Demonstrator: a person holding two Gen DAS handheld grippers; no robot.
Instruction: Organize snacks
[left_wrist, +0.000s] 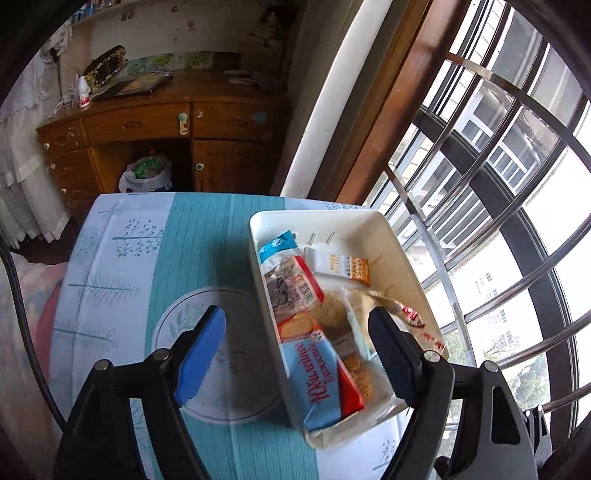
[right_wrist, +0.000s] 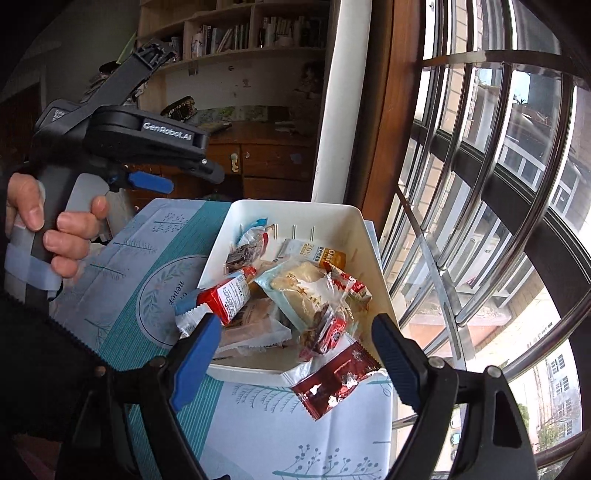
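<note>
1. Left wrist view: the left claw (left_wrist: 297, 343) hangs spread wide and empty above the white tray (left_wrist: 384, 236) of snacks (left_wrist: 295, 284) on the desk (left_wrist: 192, 236).
2. Right wrist view: the right claw (right_wrist: 297, 341) gapes empty over the tray (right_wrist: 354, 218); a dark red packet (right_wrist: 332, 380) lies across its near rim.

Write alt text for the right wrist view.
A white tray full of wrapped snacks sits on a blue patterned tablecloth by a barred window. The right claw is open above it; a dark red packet overhangs the tray's near edge.
</note>
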